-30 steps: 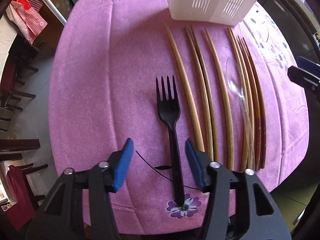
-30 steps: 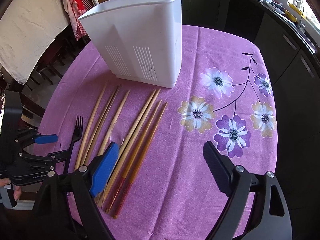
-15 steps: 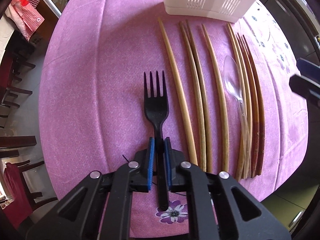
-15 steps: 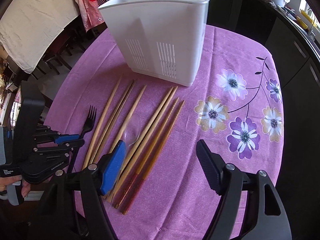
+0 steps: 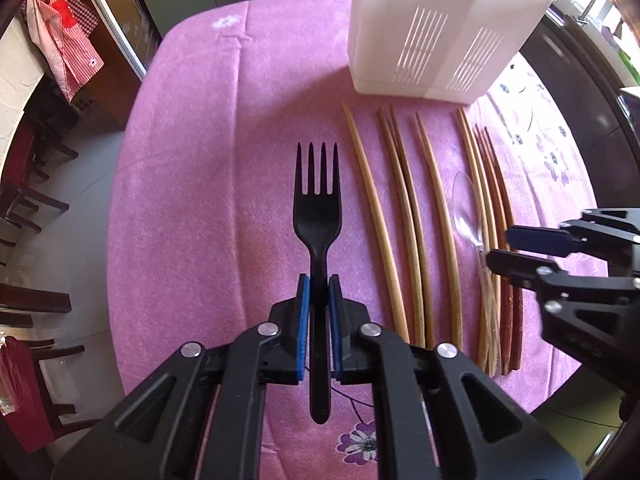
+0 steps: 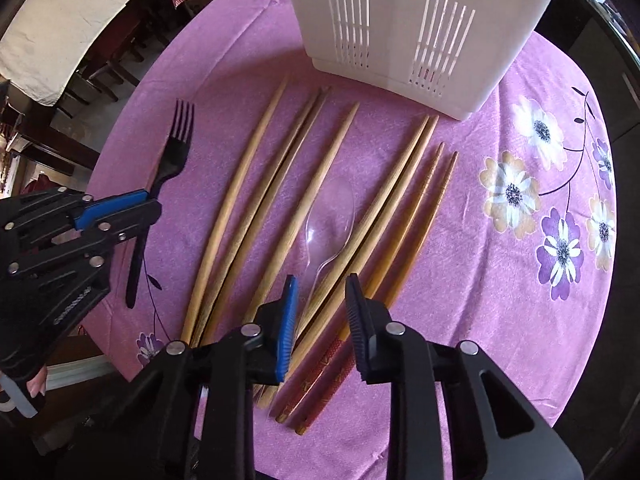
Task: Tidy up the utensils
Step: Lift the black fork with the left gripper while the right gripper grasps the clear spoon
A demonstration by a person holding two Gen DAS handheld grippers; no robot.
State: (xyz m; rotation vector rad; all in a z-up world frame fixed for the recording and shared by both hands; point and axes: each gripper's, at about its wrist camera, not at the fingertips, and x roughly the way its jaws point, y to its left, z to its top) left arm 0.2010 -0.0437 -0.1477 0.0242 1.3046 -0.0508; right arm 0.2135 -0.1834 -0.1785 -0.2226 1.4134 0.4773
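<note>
Gripping the fork (image 5: pixel 318 216) low on its thin handle at frame centre, the left gripper (image 5: pixel 318 292) has its jaws closed tight, so the head could swing or slip on the way to the bin (image 5: pixel 436 32). Only the right view shows the right gripper (image 6: pixel 322 300) part open astride the spoon (image 6: pixel 332 216) handle and chopsticks (image 6: pixel 384 208) at lower centre of the desk (image 6: pixel 520 280), where it might pinch both.
</note>
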